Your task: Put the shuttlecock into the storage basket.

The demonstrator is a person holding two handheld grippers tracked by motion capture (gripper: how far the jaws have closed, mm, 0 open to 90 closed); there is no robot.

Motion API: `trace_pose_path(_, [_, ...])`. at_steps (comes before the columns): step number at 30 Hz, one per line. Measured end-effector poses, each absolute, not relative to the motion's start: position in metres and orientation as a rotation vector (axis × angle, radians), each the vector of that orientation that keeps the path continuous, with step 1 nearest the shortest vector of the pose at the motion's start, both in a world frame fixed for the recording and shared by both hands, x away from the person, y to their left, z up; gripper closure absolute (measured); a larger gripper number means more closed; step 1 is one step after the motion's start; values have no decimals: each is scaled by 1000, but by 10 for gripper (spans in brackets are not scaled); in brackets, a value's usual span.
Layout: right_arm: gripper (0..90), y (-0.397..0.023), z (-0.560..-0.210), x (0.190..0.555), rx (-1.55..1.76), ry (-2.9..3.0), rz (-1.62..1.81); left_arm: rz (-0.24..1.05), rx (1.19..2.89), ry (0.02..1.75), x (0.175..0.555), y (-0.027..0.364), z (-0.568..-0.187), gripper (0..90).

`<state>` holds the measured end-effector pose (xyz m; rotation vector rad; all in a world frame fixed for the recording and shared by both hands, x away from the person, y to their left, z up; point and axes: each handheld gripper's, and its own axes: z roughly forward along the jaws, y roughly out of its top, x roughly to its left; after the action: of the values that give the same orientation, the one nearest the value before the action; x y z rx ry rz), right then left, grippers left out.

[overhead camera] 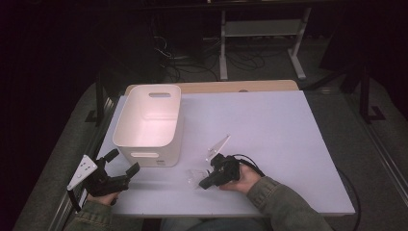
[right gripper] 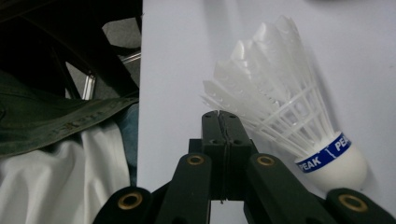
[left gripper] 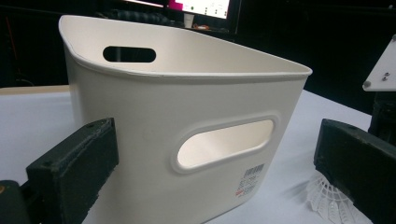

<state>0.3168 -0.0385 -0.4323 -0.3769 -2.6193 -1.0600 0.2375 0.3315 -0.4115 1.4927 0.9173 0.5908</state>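
A white feather shuttlecock (right gripper: 285, 112) with a blue PEAK band and a white cork lies on its side on the white table (overhead camera: 269, 130). My right gripper (right gripper: 219, 116) is shut, jaws pressed flat together, and the feathers lie just to their right, partly behind them. I cannot tell whether a feather is caught. From above, the right gripper (overhead camera: 203, 184) points left at the shuttlecock (overhead camera: 195, 174) near the front edge. My left gripper (overhead camera: 124, 161) stands open at the front left, facing the near wall of a white basket (overhead camera: 149, 120). Its jaws (left gripper: 215, 154) are wide apart with nothing between them.
The basket (left gripper: 154, 121) has cut-out handles and a barcode sticker low on its near wall. The shuttlecock (left gripper: 334, 201) lies right of it. Beyond the table stand a metal frame (overhead camera: 262, 38) and loose cables (overhead camera: 192, 62) on the floor. A green sleeve (right gripper: 56, 121) lies past the table edge.
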Motion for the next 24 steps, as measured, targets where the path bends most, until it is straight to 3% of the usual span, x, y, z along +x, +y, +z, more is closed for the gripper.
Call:
trace_pose_path(14, [882,-36,-431,327,-443,-2637,-1100,589,1491,916,238,331,-412,0])
trace_pose_path(16, [830,-37,-430,327,-454,-2625,-1112,590,1492,915,238,331,-412,0])
trace_pose_path(24, [793,-42,-424,328,-476,-2600,-1149,590,1493,916,238,331,-412,0])
